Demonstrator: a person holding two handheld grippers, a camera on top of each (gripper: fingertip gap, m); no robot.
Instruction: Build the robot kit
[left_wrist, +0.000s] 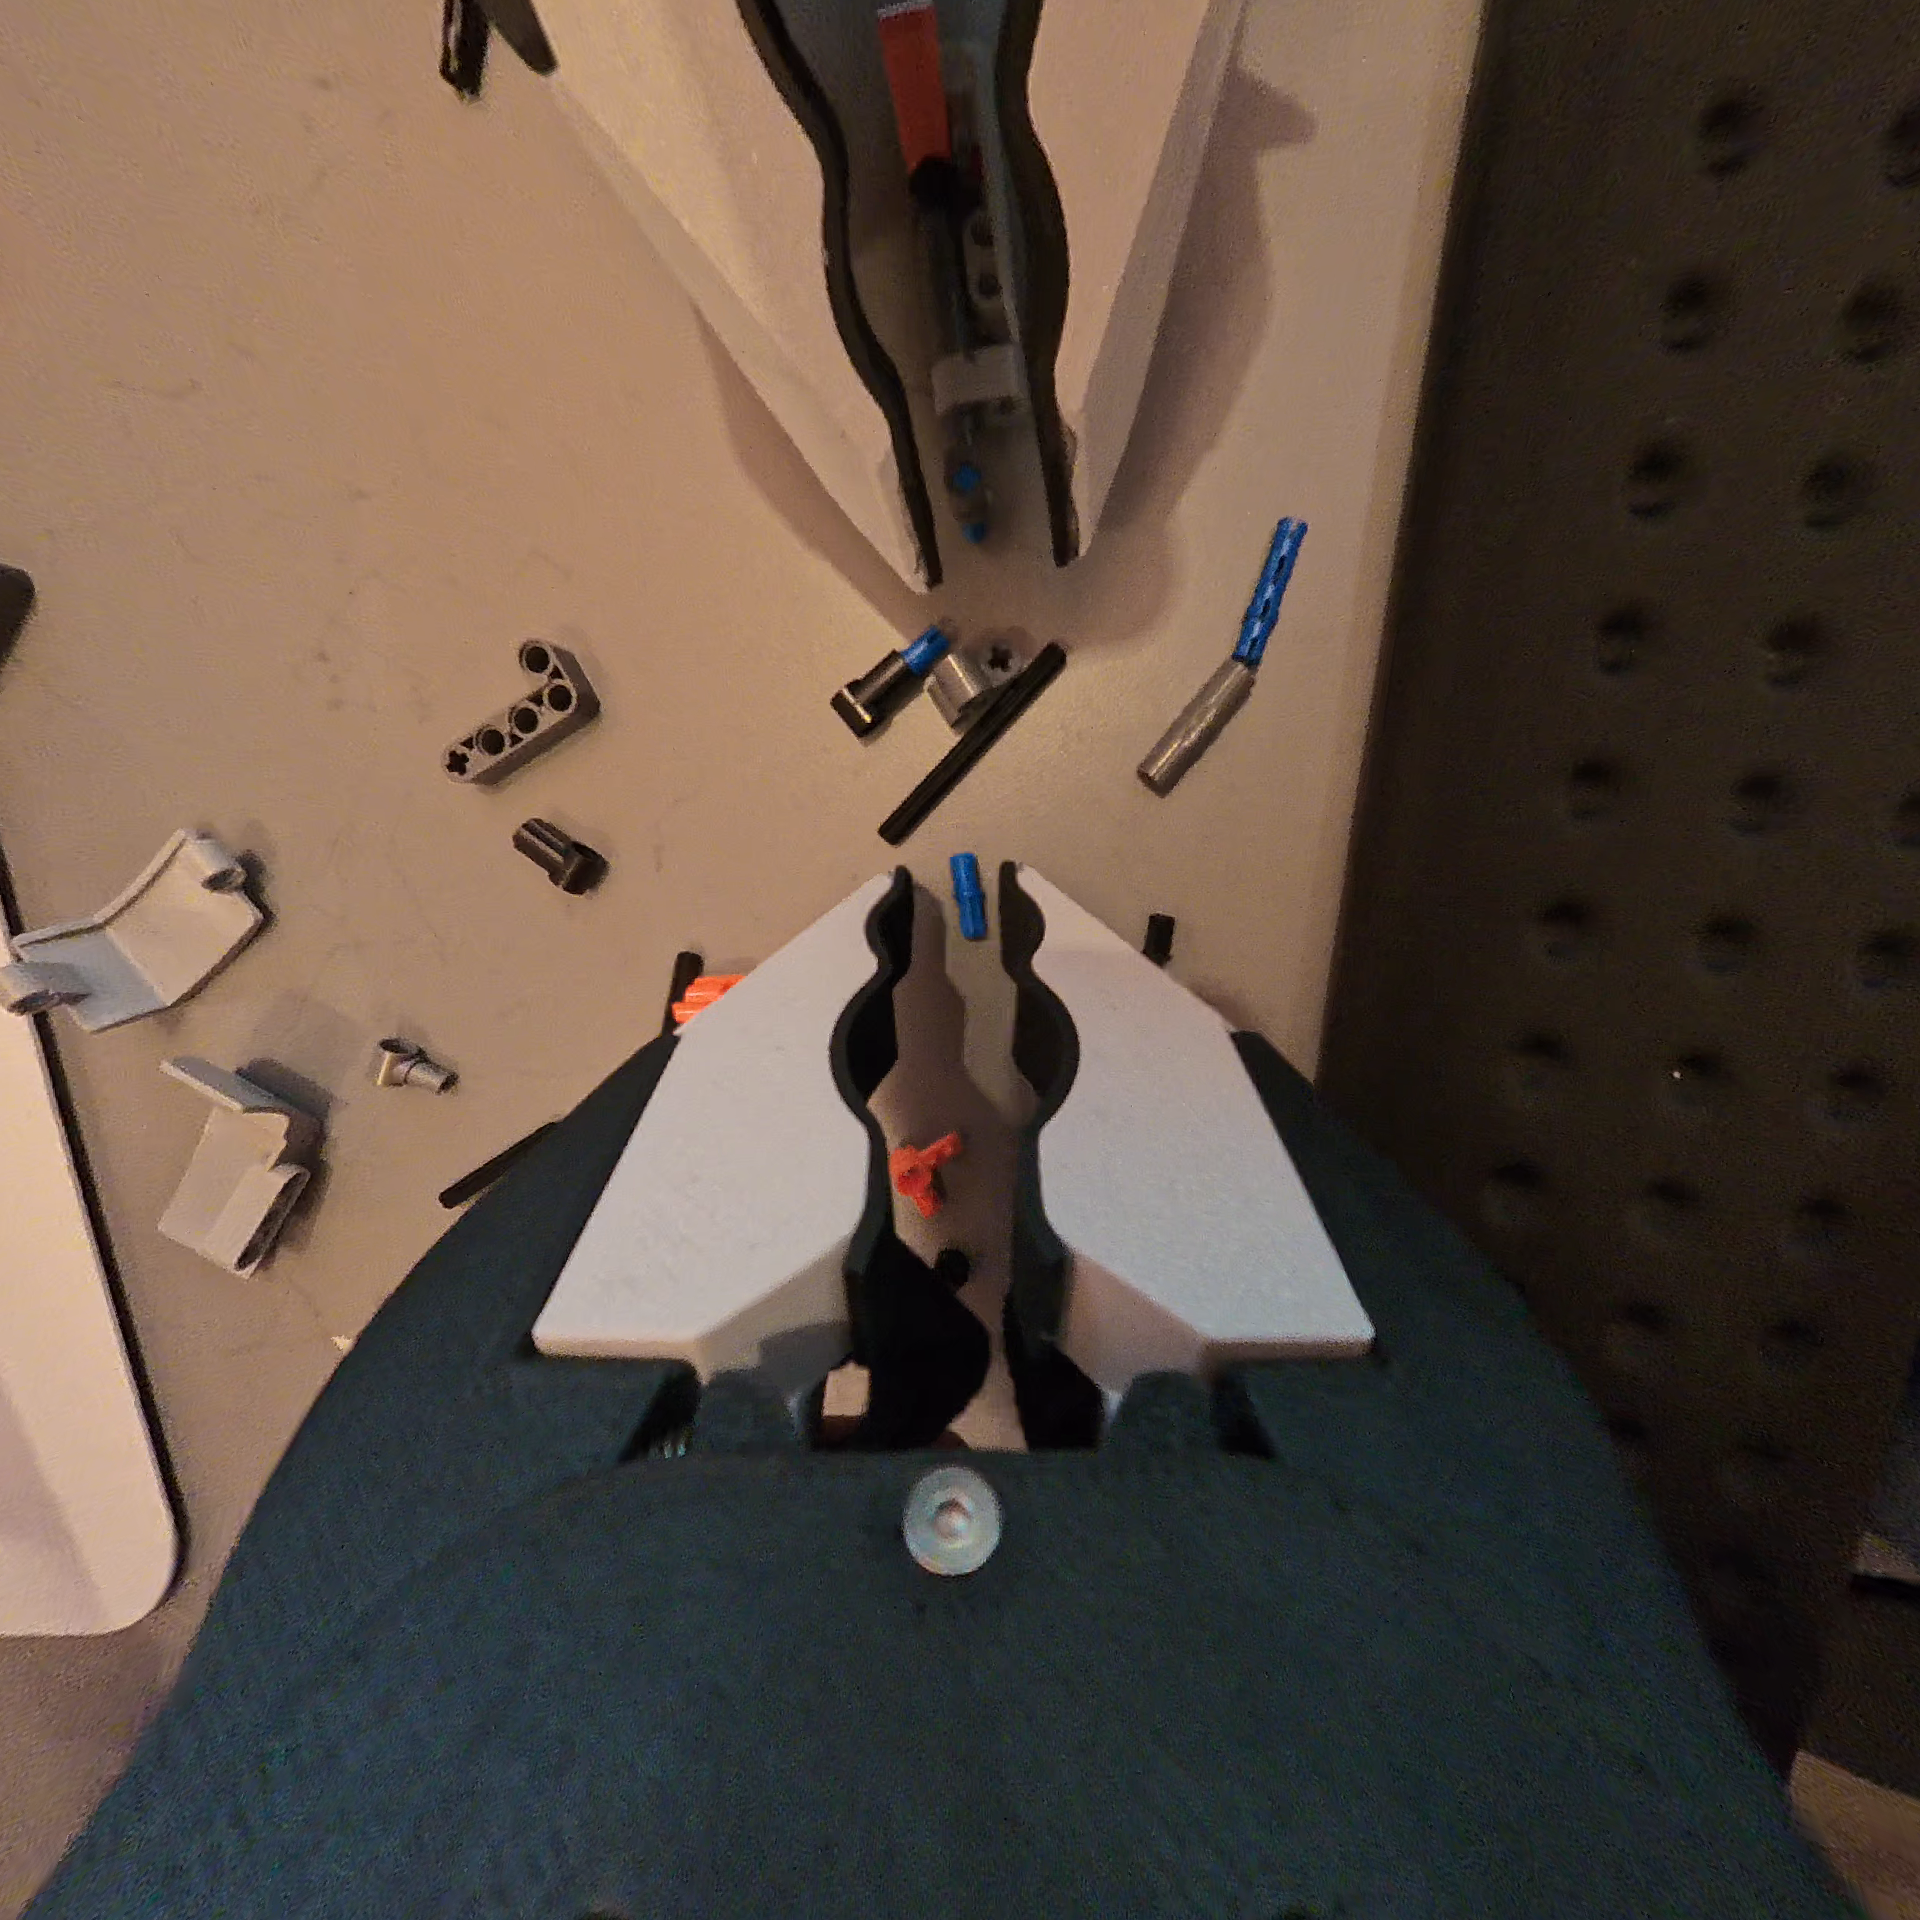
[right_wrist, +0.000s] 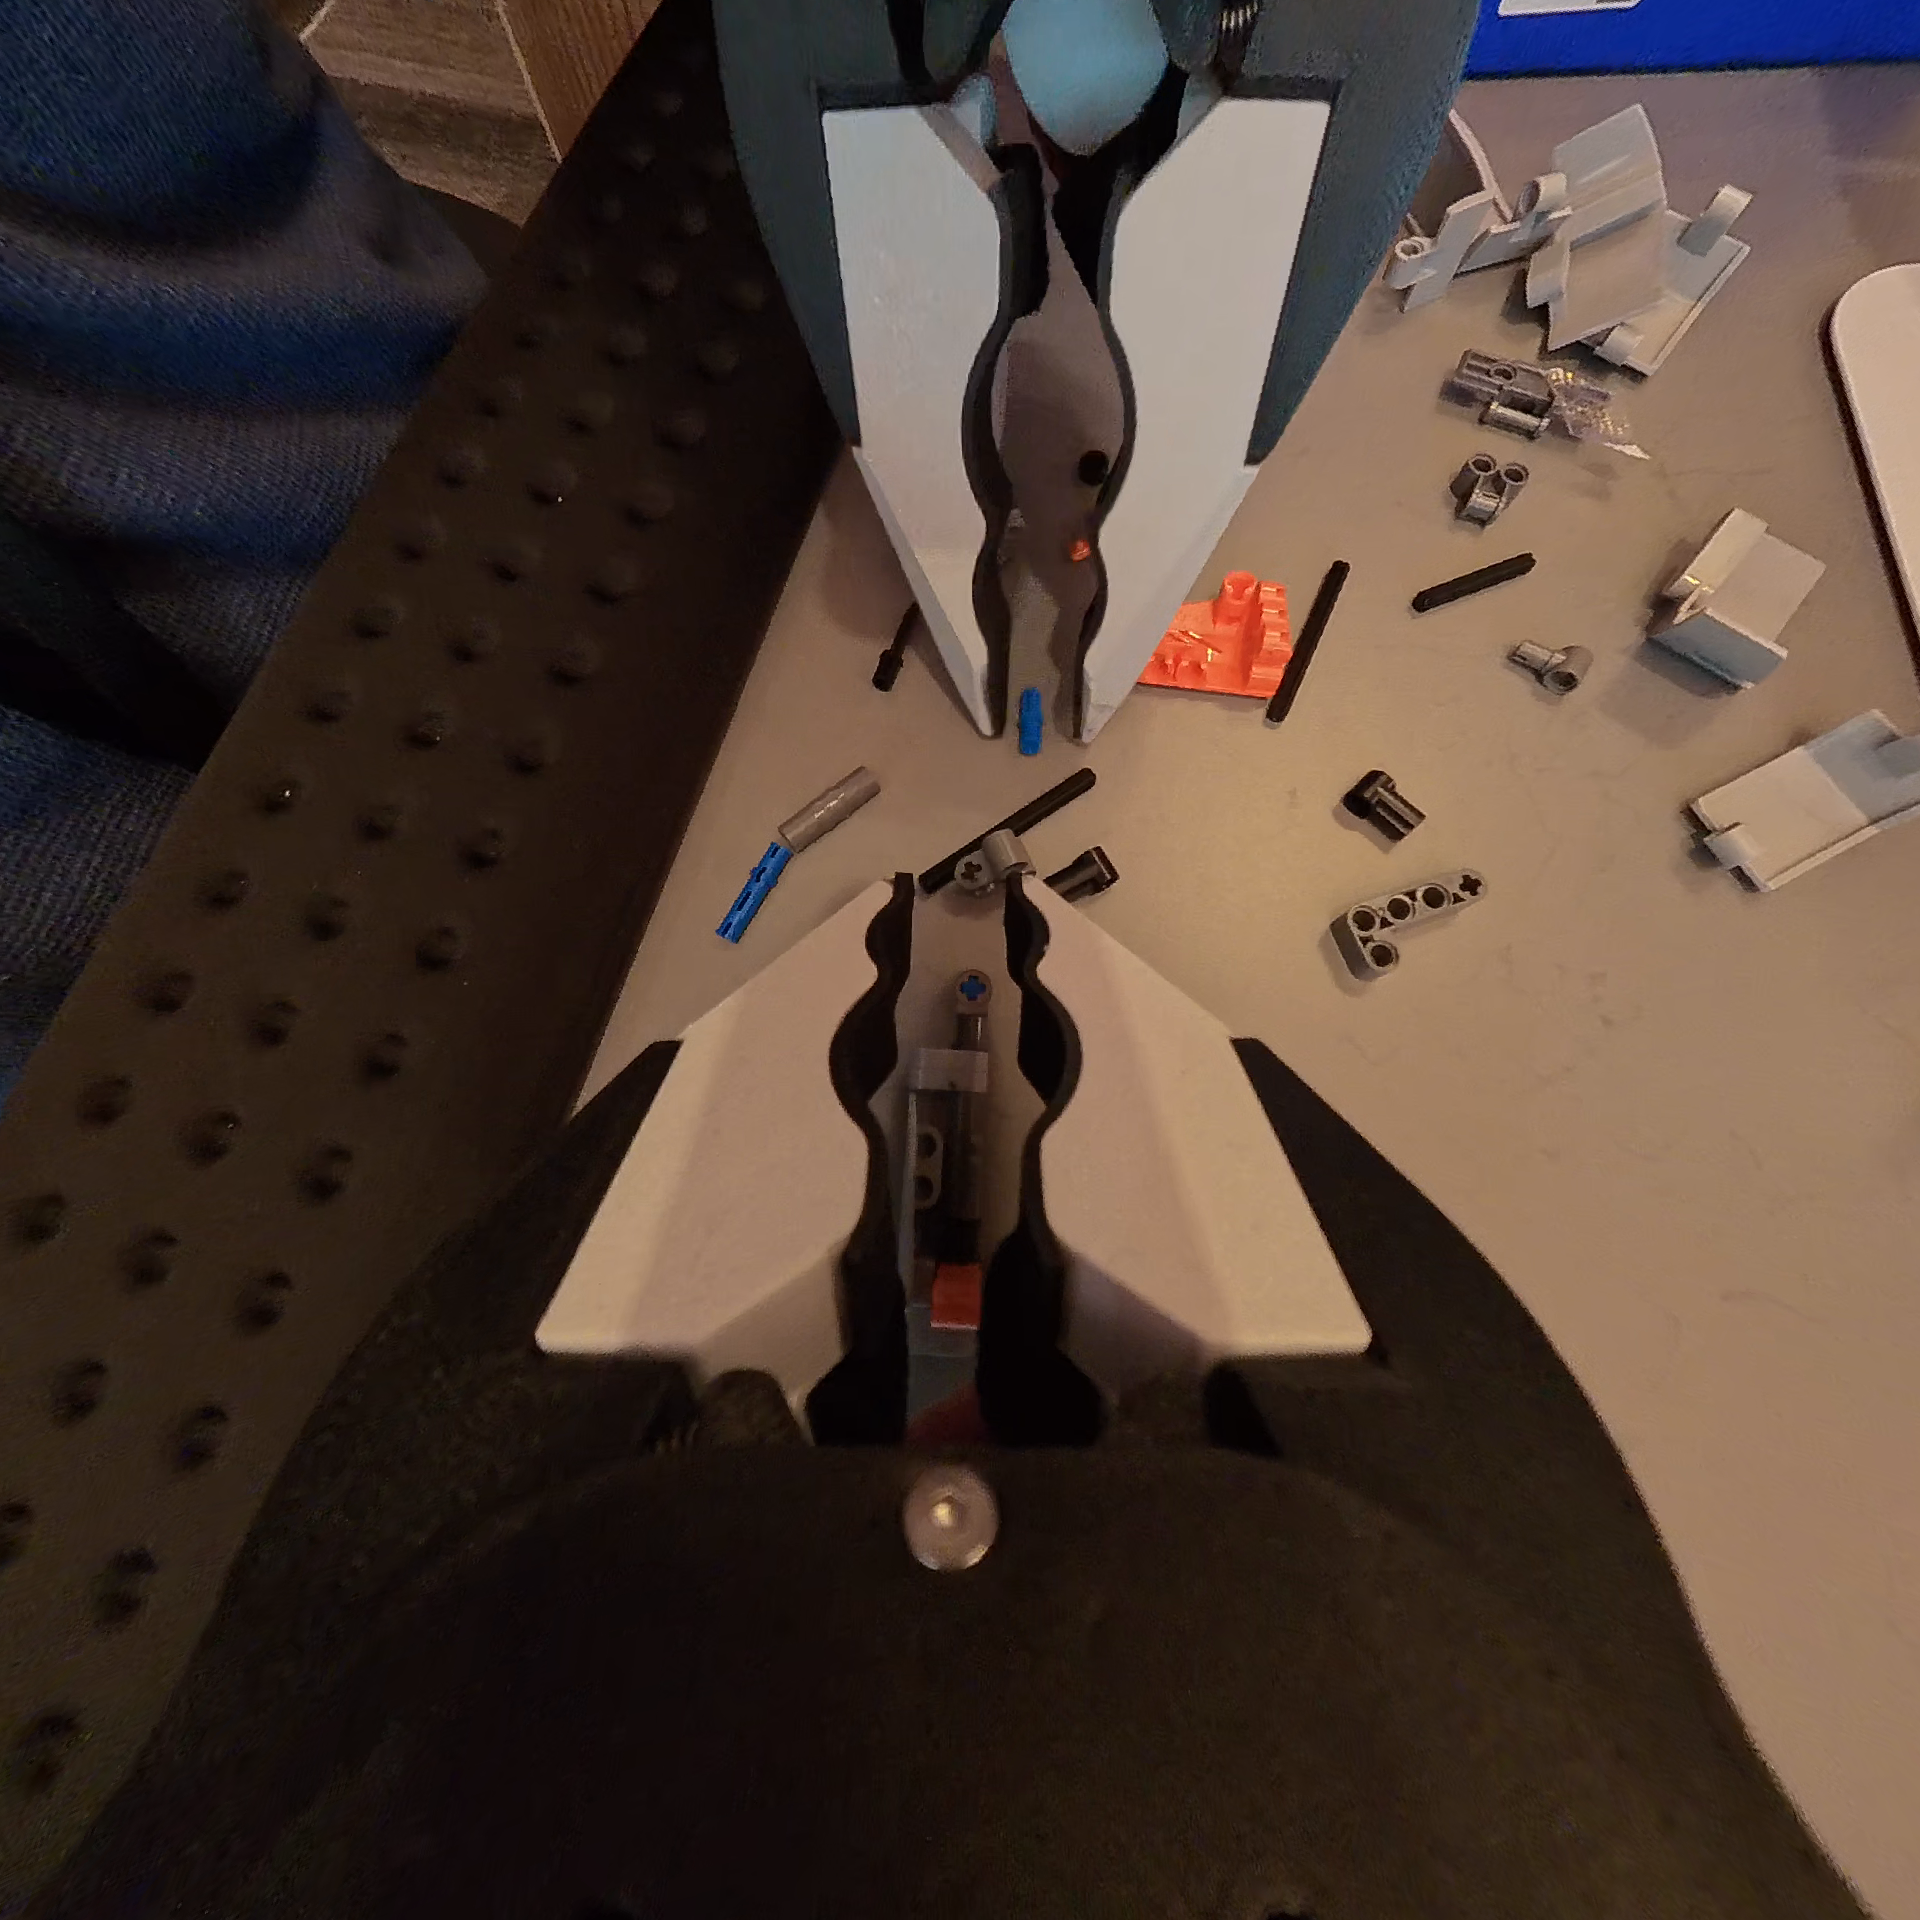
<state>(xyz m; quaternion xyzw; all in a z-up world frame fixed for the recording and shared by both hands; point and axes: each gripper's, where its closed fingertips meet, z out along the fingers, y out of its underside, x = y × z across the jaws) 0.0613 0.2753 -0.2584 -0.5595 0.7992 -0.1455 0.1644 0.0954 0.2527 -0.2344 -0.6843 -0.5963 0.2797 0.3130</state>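
My left gripper (left_wrist: 954, 876) is open, tips down at the table (left_wrist: 312, 416). A small blue pin (left_wrist: 966, 896) sits in the gap between the tips, and neither pad touches it. The gripper also shows at the top of the right wrist view (right_wrist: 1036, 730), with the pin (right_wrist: 1029, 720). My right gripper (right_wrist: 957, 881) faces it. It is shut on a slim assembly of grey, black and orange pieces (right_wrist: 948, 1143), held deep between the pads; the assembly also shows in the left wrist view (left_wrist: 966, 312). Its tips hover at a grey connector (right_wrist: 1000, 857) on a black axle (right_wrist: 1049, 805).
Loose parts lie around: a blue axle in a grey sleeve (left_wrist: 1221, 665), a grey L-beam (left_wrist: 525, 717), a black connector (left_wrist: 561, 857), an orange plate (right_wrist: 1226, 644), grey panels (right_wrist: 1725, 603). A black studded mat (right_wrist: 364, 831) borders the table. A white tray (left_wrist: 62, 1351) lies at the left. There is about 5 cm between the tips of the two grippers.
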